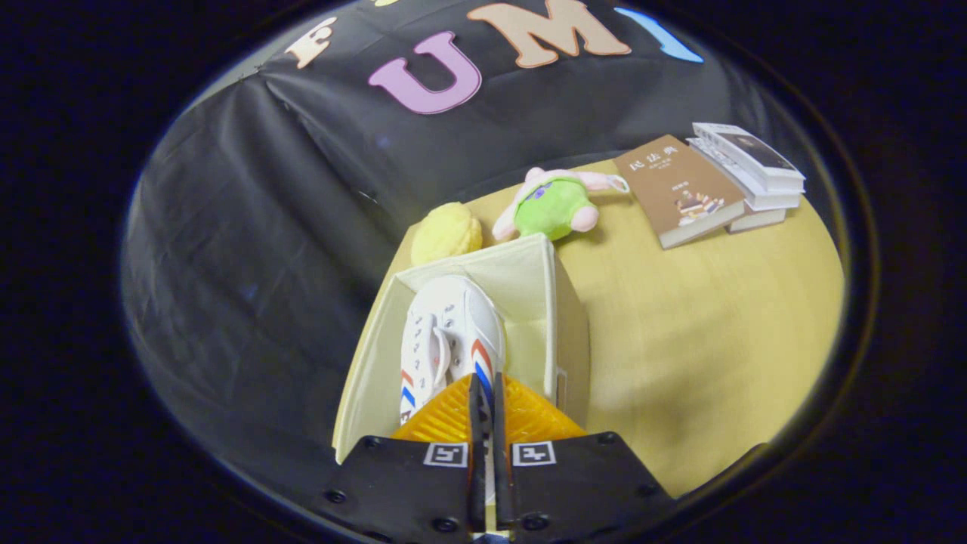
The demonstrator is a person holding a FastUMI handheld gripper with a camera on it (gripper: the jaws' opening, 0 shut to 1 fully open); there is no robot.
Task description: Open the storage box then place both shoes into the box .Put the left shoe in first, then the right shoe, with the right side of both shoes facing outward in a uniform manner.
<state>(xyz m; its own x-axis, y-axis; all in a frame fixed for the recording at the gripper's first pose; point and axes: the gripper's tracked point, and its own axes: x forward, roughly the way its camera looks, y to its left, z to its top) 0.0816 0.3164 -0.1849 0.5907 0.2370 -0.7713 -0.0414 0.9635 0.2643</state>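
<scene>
Between the tool's (483, 393) nearly closed fingers, shoe (446, 340) over box (529, 272).

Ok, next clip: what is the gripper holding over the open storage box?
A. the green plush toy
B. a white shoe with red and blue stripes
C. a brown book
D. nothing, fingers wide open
B: the gripper has its fingers nearly closed on the edge of the white shoe, which hangs toe-forward in the open storage box; the brown book and green plush toy lie on the table beyond it.
</scene>
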